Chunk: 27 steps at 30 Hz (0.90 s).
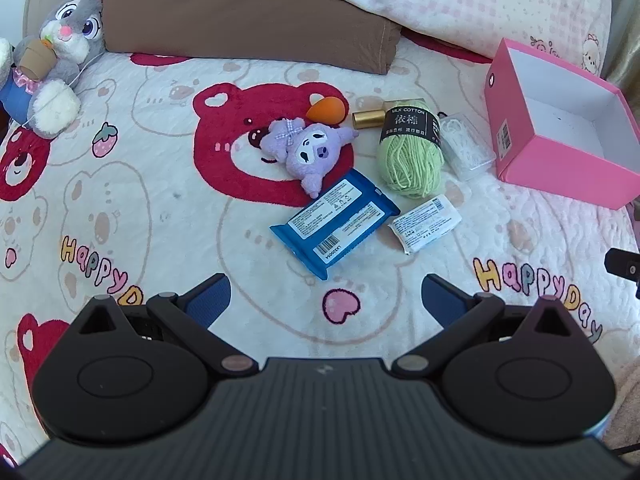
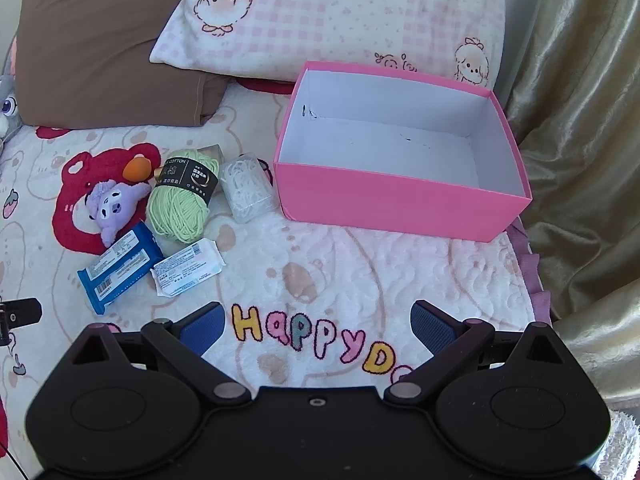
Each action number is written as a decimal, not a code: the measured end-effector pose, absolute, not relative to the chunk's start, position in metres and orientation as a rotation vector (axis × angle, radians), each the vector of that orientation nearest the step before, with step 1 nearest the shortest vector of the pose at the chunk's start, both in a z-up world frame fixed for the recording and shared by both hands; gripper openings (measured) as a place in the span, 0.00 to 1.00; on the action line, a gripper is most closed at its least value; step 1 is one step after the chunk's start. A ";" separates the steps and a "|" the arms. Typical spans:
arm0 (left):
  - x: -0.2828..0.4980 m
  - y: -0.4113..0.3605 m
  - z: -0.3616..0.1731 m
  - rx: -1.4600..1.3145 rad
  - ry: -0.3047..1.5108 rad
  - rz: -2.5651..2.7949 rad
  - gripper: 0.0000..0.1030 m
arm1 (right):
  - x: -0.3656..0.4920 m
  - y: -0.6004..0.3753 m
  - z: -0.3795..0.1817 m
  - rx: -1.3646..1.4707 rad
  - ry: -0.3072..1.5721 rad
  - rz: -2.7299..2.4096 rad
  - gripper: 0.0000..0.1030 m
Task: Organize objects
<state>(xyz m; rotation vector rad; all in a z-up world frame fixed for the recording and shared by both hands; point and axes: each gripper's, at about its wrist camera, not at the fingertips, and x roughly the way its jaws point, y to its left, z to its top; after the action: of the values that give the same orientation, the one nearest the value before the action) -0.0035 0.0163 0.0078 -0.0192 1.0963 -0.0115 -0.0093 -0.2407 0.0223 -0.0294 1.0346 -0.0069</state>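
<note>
A pink box (image 2: 400, 204) with a white empty inside stands on the bed; it also shows at the right of the left wrist view (image 1: 556, 160). Left of it lie a clear case of white clips (image 2: 246, 186), a green yarn ball (image 2: 180, 204), a purple plush (image 2: 114, 206), an orange sponge (image 2: 136, 168), a gold tube (image 1: 368, 119), a blue wipes pack (image 2: 120, 268) and a white packet (image 2: 188, 266). My left gripper (image 1: 326, 296) is open and empty, just short of the blue pack (image 1: 334, 224). My right gripper (image 2: 316, 320) is open and empty, before the box.
A brown pillow (image 2: 104, 52) and a pink checked pillow (image 2: 340, 16) lie at the head of the bed. A grey rabbit plush (image 1: 60, 52) sits at far left. A gold curtain (image 2: 580, 120) hangs at the right edge.
</note>
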 end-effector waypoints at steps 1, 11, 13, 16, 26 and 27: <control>-0.004 0.016 0.008 -0.020 1.095 -0.013 1.00 | -0.009 -0.241 0.023 -0.030 1.036 -0.007 0.98; -0.003 0.014 0.014 -0.025 1.074 -0.043 1.00 | -0.015 -0.236 0.032 -0.046 1.014 0.026 0.98; -0.003 0.014 0.013 -0.027 1.078 -0.045 1.00 | -0.015 -0.236 0.031 -0.045 1.016 0.027 0.98; -0.003 0.013 0.012 -0.031 1.086 -0.042 1.00 | -0.015 -0.237 0.029 -0.040 1.019 0.029 0.98; -0.003 0.007 0.004 -0.037 1.110 -0.055 1.00 | -0.012 -0.235 0.019 -0.046 1.048 0.029 0.98; -0.003 0.008 0.003 -0.038 1.111 -0.055 1.00 | -0.012 -0.235 0.020 -0.052 1.047 0.023 0.98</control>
<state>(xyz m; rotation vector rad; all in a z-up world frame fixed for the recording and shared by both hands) -0.0031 0.0075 0.0033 -0.0382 1.1107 -0.0548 -0.0120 -0.2348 0.0196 -0.0516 1.0468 0.0231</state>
